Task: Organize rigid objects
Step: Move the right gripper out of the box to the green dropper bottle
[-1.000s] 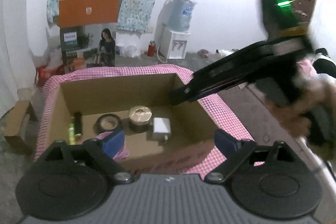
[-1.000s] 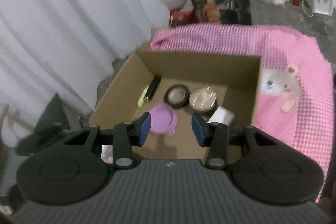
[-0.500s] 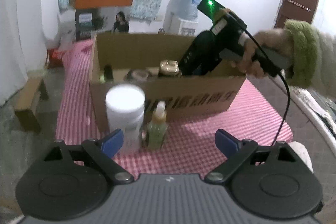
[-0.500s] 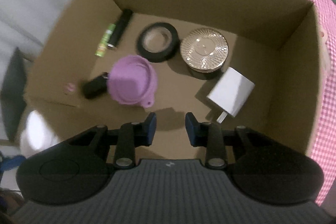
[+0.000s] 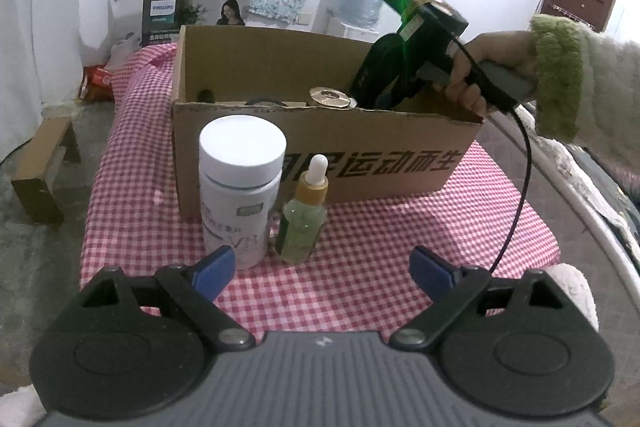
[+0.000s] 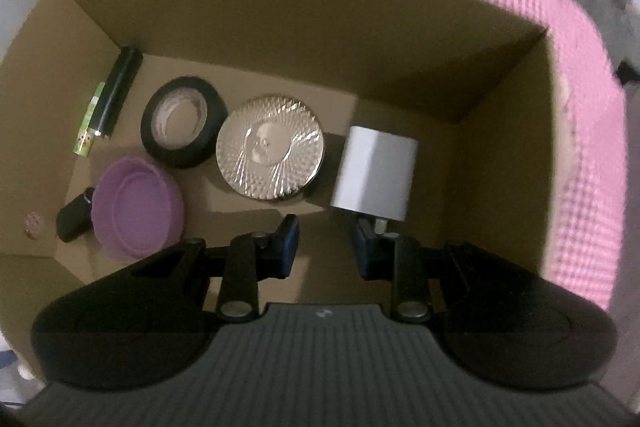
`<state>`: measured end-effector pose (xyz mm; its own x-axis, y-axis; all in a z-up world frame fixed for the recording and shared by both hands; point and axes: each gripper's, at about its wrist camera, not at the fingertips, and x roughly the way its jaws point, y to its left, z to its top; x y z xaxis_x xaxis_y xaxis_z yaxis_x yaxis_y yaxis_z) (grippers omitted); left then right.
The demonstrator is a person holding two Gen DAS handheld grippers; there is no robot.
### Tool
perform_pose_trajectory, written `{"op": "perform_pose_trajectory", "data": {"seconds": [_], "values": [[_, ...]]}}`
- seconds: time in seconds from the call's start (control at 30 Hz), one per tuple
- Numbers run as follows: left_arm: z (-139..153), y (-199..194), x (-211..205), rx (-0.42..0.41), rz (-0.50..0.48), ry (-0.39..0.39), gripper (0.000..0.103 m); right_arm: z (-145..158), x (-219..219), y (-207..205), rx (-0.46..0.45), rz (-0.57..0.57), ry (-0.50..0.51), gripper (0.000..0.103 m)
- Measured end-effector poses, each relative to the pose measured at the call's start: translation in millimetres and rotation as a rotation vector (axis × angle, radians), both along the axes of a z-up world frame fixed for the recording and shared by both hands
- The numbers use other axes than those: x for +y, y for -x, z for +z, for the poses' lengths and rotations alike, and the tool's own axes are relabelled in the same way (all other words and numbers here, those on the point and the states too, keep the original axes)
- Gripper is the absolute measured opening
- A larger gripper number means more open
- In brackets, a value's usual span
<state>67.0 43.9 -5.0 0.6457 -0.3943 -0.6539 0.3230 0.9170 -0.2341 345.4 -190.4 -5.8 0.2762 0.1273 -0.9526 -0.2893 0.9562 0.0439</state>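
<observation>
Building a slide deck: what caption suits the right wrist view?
Right gripper, narrowed and empty, points down into cardboard box over tape roll, gold lid, white charger.

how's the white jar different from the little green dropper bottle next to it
The white jar is taller and broader than the green dropper bottle. The white jar is opaque with a flat, wide white lid; the green dropper bottle is see-through, with a tan collar and narrow white bulb. Both stand upright on the pink checked cloth outside the cardboard box, ahead of the open left gripper.
</observation>
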Motion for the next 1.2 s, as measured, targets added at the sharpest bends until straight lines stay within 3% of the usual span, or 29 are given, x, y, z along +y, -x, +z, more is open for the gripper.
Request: {"op": "perform_pose_trajectory", "data": {"seconds": [0.17, 0.33, 0.47, 0.6, 0.73, 0.83, 1.2], "values": [[-3, 3, -10, -0.027, -0.007, -0.027, 0.095, 44, -13, 33, -0.087, 0.004, -0.119, 0.031], [-7, 8, -19, -0.054, -0.021, -0.048, 0.095, 99, -35, 108, -0.249, 0.031, -0.283, 0.038], [-12, 10, -28, -0.078, -0.028, -0.066, 0.093, 116, -43, 172, -0.339, 0.051, -0.389, 0.040], [-18, 11, -40, -0.098, -0.032, -0.087, 0.085, 98, -30, 216, -0.387, 0.057, -0.446, 0.040], [-29, 9, -53, -0.113, -0.023, -0.132, 0.076, 72, -4, 236, -0.401, 0.108, -0.425, 0.040], [-34, 7, -61, -0.130, 0.001, -0.178, 0.071, 54, 15, 233, -0.375, 0.142, -0.441, 0.039], [-54, -9, -65, -0.134, 0.045, -0.203, 0.067, 27, 63, 213, -0.376, 0.269, -0.402, 0.031]]}}
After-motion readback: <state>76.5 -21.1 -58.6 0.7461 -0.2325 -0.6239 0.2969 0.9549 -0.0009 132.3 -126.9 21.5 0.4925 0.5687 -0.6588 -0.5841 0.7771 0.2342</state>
